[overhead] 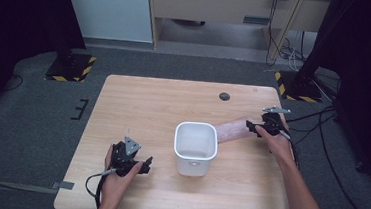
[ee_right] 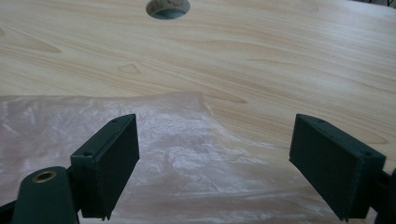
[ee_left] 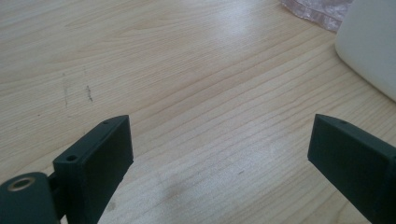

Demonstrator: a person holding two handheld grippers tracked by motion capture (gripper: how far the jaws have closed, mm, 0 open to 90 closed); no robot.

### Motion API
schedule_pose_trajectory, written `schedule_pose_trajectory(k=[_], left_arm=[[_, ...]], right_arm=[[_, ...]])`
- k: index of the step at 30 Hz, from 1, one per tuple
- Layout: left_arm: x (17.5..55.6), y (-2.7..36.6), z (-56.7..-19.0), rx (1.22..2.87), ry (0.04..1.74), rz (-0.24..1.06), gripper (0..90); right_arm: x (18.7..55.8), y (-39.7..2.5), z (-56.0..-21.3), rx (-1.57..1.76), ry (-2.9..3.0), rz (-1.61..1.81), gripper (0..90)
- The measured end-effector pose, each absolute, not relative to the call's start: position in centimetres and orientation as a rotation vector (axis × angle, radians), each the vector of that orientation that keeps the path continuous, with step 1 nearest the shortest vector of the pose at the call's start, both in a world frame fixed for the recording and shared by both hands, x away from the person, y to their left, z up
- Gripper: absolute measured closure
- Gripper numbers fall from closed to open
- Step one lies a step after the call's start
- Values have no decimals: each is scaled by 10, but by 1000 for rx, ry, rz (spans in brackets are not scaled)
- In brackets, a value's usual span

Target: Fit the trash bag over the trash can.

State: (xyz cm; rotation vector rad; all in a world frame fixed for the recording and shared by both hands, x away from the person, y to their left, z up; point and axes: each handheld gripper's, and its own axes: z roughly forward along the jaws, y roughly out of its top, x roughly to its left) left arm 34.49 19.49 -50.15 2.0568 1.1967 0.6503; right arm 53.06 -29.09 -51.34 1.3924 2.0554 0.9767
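A white square bin (overhead: 195,147) stands upright near the middle of the wooden table (overhead: 153,107). A thin pale pink plastic bag (overhead: 232,131) lies flat behind and to the right of it. My right gripper (overhead: 253,127) hovers open at the bag's right end; in the right gripper view the crinkled bag (ee_right: 177,158) lies under and between the jaws, its corner slightly raised. My left gripper (overhead: 144,164) is open, low over bare wood left of the bin. The left gripper view shows the bin's wall (ee_left: 371,46) at the right edge and a bit of the bag (ee_left: 317,9).
A round cable hole (overhead: 224,96) sits near the table's far edge; the same cable hole (ee_right: 168,7) lies ahead of the right gripper. Cables (overhead: 317,120) trail off the table's right side. Stand bases with hazard stripes (overhead: 71,68) sit on the floor behind.
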Motion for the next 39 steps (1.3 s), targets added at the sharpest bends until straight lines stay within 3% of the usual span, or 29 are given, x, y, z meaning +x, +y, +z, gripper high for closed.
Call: schedule_pose_trajectory(k=[8, 27, 29, 30, 32, 33, 37, 39], left_arm=[[337, 200, -500, 2046, 1206, 651, 60], [334, 203, -498, 2034, 1216, 654, 61], [332, 204, -496, 2028, 1219, 659, 62], [332, 204, -496, 2028, 1219, 659, 62], [331, 204, -495, 2022, 1218, 662, 62], [331, 204, -495, 2022, 1218, 662, 63], [332, 203, -497, 2037, 1210, 654, 63], [333, 202, -497, 2039, 1208, 653, 63]], right_arm=[[534, -280, -536, 1402, 2121, 914, 163], [527, -272, -539, 1402, 2117, 919, 140], [523, -272, -539, 1390, 2114, 937, 229], [523, -272, -539, 1390, 2114, 937, 229], [516, -270, -538, 1379, 2105, 959, 365], [516, -270, -538, 1379, 2105, 959, 365], [510, -271, -537, 1361, 2103, 981, 569], [509, -271, -537, 1354, 2104, 984, 602]])
